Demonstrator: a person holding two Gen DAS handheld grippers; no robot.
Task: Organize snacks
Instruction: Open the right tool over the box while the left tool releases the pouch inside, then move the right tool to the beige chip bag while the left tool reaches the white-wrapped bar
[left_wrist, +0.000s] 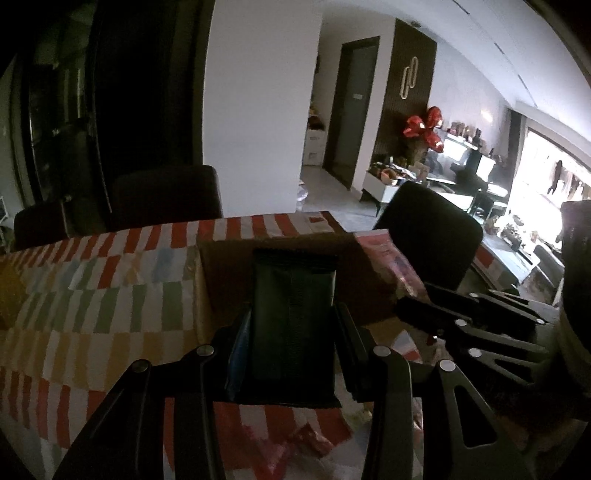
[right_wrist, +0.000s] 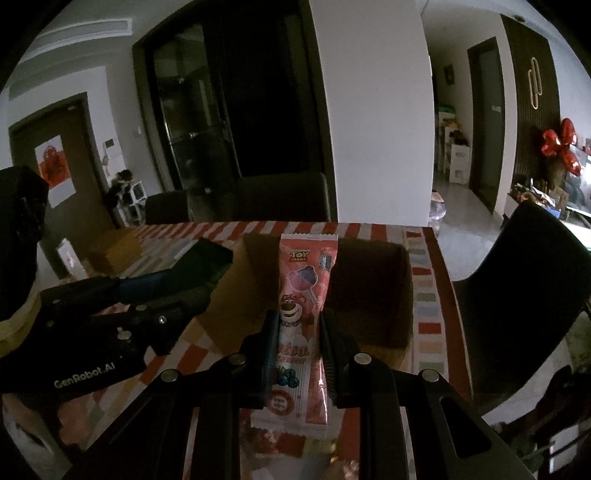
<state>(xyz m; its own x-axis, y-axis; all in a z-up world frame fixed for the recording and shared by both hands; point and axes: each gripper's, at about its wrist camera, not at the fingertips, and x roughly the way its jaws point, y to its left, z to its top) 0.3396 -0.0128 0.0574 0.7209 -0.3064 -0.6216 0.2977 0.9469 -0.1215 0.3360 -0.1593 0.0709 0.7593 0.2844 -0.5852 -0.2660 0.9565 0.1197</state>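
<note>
Left wrist view: left gripper (left_wrist: 293, 332) clamps a dark green snack pouch (left_wrist: 293, 314) dead centre, held over the cardboard box (left_wrist: 229, 266) on the striped desk (left_wrist: 92, 295). Right gripper at three o'clock.

Right wrist view: right gripper (right_wrist: 298, 332) pinches a pink lollipop packet (right_wrist: 304, 295), the box at twelve o'clock behind it, left gripper at nine o'clock.

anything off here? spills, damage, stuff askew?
Nothing stands out. Left gripper holds a dark packet, right gripper a pink lollipop packet, both intact and short of the open cardboard box. Too dim to judge the wrappers below the grippers.
</note>
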